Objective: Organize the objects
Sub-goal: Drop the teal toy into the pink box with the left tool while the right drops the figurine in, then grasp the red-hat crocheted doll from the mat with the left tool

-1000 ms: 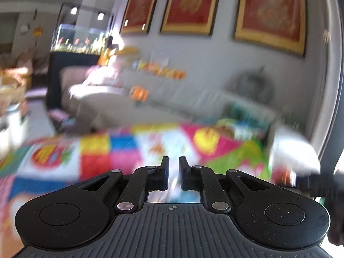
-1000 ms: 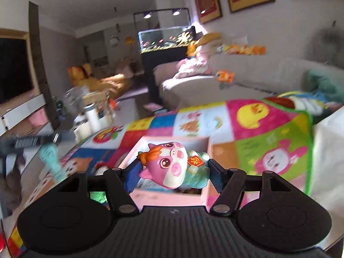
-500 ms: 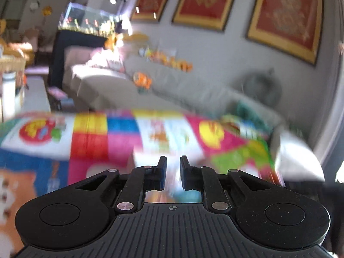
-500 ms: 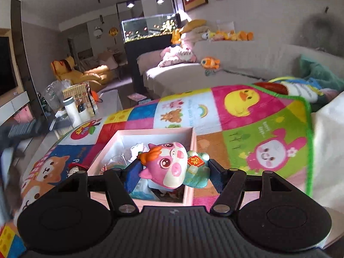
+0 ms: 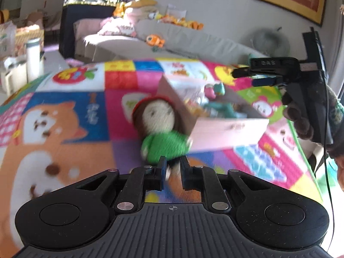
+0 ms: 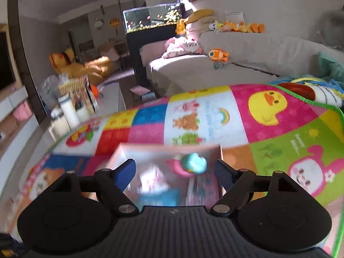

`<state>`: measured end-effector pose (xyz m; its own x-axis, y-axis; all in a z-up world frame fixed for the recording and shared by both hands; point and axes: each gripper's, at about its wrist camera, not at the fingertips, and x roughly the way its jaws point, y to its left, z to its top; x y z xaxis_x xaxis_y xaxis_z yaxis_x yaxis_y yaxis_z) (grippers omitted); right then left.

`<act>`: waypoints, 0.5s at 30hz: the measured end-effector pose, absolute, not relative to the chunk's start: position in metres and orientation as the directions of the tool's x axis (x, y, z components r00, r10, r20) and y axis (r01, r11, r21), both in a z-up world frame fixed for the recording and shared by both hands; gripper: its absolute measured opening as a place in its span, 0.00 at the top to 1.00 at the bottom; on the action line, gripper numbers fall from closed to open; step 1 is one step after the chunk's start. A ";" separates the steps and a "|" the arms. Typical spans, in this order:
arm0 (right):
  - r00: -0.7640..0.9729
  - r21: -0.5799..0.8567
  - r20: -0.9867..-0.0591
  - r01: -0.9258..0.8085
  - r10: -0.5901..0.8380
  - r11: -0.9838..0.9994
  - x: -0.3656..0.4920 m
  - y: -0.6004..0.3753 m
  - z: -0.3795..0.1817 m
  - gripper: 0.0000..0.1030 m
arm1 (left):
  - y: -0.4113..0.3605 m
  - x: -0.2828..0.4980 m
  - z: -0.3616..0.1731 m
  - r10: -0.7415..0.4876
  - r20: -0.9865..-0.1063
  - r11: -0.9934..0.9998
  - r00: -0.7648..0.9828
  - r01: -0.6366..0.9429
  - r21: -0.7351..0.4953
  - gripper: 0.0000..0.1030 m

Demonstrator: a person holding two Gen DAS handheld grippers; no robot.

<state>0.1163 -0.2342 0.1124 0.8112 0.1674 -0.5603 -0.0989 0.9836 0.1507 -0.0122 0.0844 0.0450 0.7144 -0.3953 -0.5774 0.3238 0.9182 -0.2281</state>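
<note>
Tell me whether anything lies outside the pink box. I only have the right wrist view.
Observer: Yes. A knitted doll in a green top lies on the mat, against the pink box's outer wall.
Operator: Where is the left gripper relative to it?
Observer: The left gripper is shut and aimed at the doll's lower end. Blur hides whether it touches.
Operator: And how does my gripper sit over the box?
Observer: Seen from the side, the right gripper hangs above the box's far corner, its jaws opening with nothing gripped.
</note>
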 end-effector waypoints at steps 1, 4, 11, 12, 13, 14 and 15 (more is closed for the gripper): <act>0.806 0.143 -0.568 -0.101 0.166 0.985 0.108 -0.233 0.108 0.22 | 0.088 -0.015 0.043 -0.394 -0.589 0.919 0.705 0.321 -0.231 0.86; 0.792 0.122 -0.589 -0.113 0.164 0.986 0.088 -0.232 0.096 0.22 | 0.100 -0.025 0.040 -0.384 -0.607 0.923 0.696 0.304 -0.235 0.86; 0.763 0.042 -0.624 -0.185 0.170 0.982 0.031 -0.221 0.072 0.18 | 0.107 -0.049 0.041 -0.450 -0.630 0.892 0.633 0.351 -0.284 0.86; 0.758 0.032 -0.628 -0.200 0.175 0.979 0.025 -0.217 0.068 0.18 | 0.104 -0.052 0.040 -0.464 -0.641 0.884 0.611 0.372 -0.285 0.86; 0.755 0.020 -0.631 -0.214 0.178 0.977 0.020 -0.214 0.066 0.18 | 0.100 -0.054 0.040 -0.477 -0.653 0.874 0.588 0.393 -0.284 0.86; 0.754 0.005 -0.633 -0.226 0.178 0.974 0.016 -0.210 0.063 0.18 | 0.095 -0.058 0.040 -0.489 -0.666 0.864 0.564 0.420 -0.279 0.86; 0.754 -0.011 -0.633 -0.237 0.177 0.971 0.011 -0.205 0.060 0.18 | 0.090 -0.061 0.041 -0.494 -0.678 0.856 0.544 0.442 -0.269 0.85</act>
